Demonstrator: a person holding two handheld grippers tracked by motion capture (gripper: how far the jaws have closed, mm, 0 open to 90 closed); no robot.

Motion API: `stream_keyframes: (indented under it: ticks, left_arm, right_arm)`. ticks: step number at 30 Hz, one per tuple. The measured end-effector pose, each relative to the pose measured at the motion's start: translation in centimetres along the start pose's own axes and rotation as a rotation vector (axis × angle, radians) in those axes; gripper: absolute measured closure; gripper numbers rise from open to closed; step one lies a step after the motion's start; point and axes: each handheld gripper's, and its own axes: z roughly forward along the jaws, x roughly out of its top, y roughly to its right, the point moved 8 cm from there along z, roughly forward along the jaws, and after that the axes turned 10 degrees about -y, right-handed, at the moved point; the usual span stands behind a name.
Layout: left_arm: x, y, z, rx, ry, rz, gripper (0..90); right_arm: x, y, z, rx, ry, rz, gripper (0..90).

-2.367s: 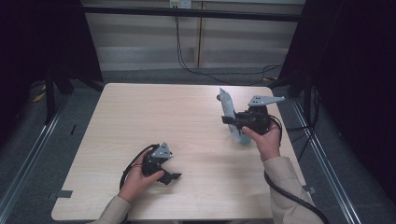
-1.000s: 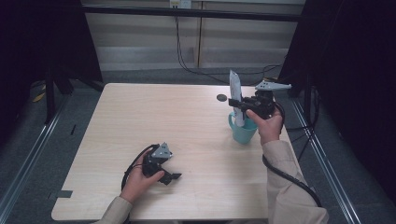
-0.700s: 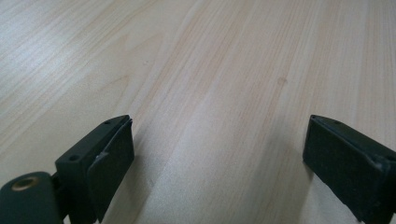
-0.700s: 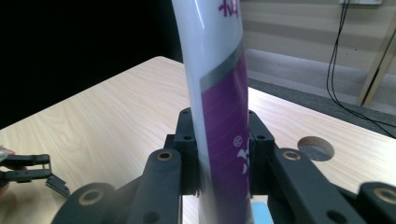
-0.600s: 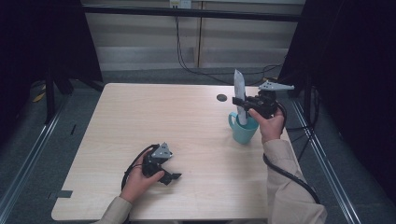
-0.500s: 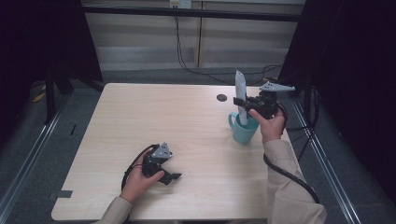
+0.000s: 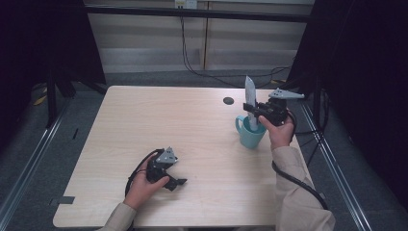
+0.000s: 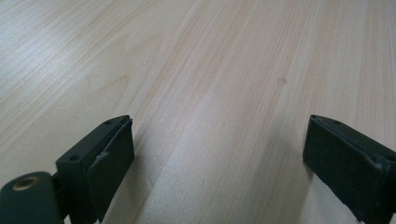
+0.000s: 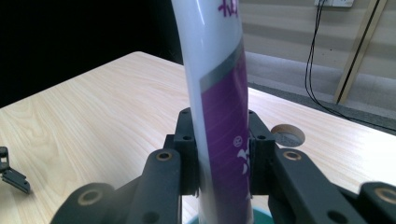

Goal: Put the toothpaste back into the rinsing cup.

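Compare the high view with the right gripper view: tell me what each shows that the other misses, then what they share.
High view alone: the whole teal ceramic mug with its handle, both hands, and the left tool resting near the table's front edge.

Right gripper view alone: the purple panel and print on the white plastic tube, with the right tool shut on it.

Shared: the tube standing upright over the mug, the light wooden table and its round dark cable hole.

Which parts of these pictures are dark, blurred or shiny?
High view: surroundings nearly black, table evenly lit. Left gripper view: near wood sharp, far wood soft. Right gripper view: glare runs down the tube, the near jaws are slightly soft, the left background is black.
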Motion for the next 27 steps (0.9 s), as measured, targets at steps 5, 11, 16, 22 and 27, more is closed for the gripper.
stream_keyframes:
  ticks: [5,11,16,22,27]
  left_arm:
    - [0.0,0.0,0.0,0.0,0.002,0.0,8.7]
    - [0.0,0.0,0.0,0.001,0.0,0.001,8.7]
    - [0.0,0.0,0.0,0.002,0.001,0.001,8.7]
    - [0.0,0.0,0.0,0.002,0.0,0.001,8.7]
    - [0.0,0.0,0.0,0.002,0.001,0.002,8.7]
  right_arm:
    - [-0.8,0.3,0.1,-0.016,-0.001,-0.007,71.4]
    - [-1.8,0.6,0.6,-0.022,-0.022,0.001,71.0]
    - [-2.1,0.5,0.8,-0.028,-0.051,-0.01,70.4]
    - [-3.4,0.5,1.2,-0.056,-0.14,-0.038,69.5]
    - [-3.9,0.4,1.2,-0.051,-0.15,-0.029,69.5]
